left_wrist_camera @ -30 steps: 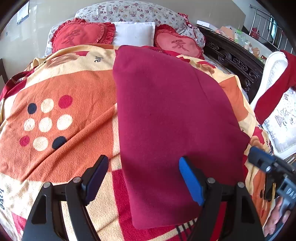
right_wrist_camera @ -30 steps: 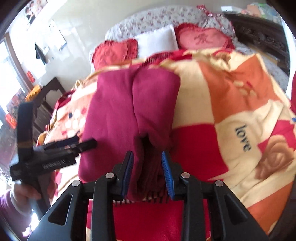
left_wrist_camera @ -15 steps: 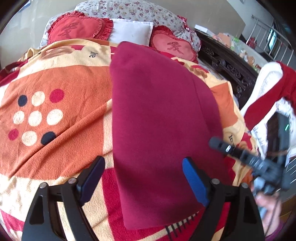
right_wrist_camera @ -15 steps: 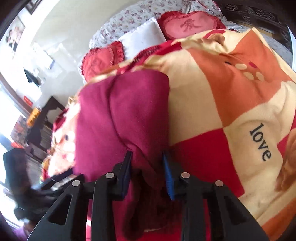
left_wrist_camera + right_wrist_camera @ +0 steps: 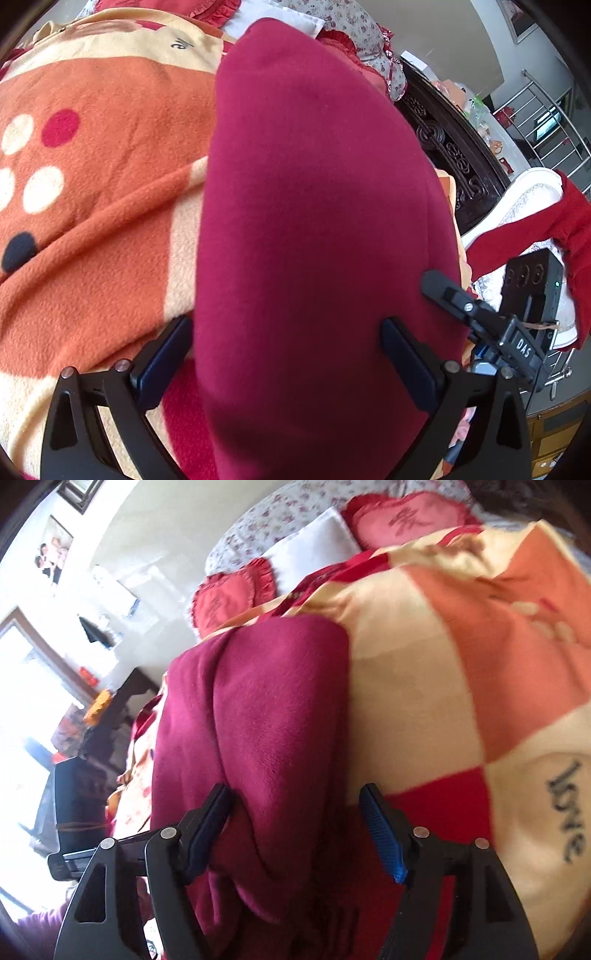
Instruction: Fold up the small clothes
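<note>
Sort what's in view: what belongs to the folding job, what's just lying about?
Job:
- dark red garment, folded lengthwise on the blanket
- left gripper, open, straddling its near end
- right gripper, jaws just opened, garment between them, pads not pressing

Lying about:
- patterned blanket
- heart cushions
- white pillow
- red cloth on the white chair

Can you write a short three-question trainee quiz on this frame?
1. True or false: the right gripper is clamped shut on the maroon garment.
2. What does the garment lie on: A) a wooden table, B) a patterned blanket, C) a floor?
3. Which word is printed on the blanket near the right gripper?

Key: 1 false, its jaws have just been opening and stand apart around the fold; 2 B; 3 "love".
</note>
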`<state>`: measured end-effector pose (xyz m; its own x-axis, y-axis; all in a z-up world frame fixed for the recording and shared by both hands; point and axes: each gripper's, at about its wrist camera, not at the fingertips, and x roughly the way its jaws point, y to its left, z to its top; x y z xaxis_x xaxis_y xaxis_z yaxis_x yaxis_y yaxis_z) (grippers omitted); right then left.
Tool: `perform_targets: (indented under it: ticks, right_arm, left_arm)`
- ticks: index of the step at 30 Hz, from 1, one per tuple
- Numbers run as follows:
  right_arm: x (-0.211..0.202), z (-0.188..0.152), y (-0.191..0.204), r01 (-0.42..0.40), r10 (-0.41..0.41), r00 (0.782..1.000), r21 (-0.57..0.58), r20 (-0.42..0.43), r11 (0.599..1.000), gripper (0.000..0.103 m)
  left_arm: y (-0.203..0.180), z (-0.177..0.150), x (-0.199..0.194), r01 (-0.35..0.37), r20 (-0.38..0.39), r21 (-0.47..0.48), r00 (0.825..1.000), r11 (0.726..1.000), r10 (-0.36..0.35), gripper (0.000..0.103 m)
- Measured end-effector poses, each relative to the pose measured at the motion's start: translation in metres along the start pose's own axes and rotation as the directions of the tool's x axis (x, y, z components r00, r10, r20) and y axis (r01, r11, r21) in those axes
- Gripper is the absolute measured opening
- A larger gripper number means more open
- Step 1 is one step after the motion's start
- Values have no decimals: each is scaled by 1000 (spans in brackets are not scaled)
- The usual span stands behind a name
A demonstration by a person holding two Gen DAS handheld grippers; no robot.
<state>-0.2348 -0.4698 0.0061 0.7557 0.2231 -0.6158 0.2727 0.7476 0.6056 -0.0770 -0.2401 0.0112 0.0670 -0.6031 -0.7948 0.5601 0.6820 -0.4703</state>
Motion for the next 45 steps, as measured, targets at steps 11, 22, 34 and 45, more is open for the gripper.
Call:
perform_targets:
  ticks: [11,22,34,45]
  right_arm:
    - [-15,-1,52,-55,54,998,-49,-19,997,17]
    - [-15,-65,114,-156,148,979,-52,-139,986,22]
    - [-51,-81,155,61,-80,994,-233,-73,971,27]
    - [6,-125,181,231,-312,943,-456,-111,860,18]
  left_arm:
    - [-9,-2,-47,2,15,21,1000,1000,-2,58]
    - [25,-85,-125,-108,16,-6,994,994,108,57]
    - [37,-111,-140,-322,137,20,939,946,317,85]
    - [35,-117,-135,-356,165,14,923,934,349,89]
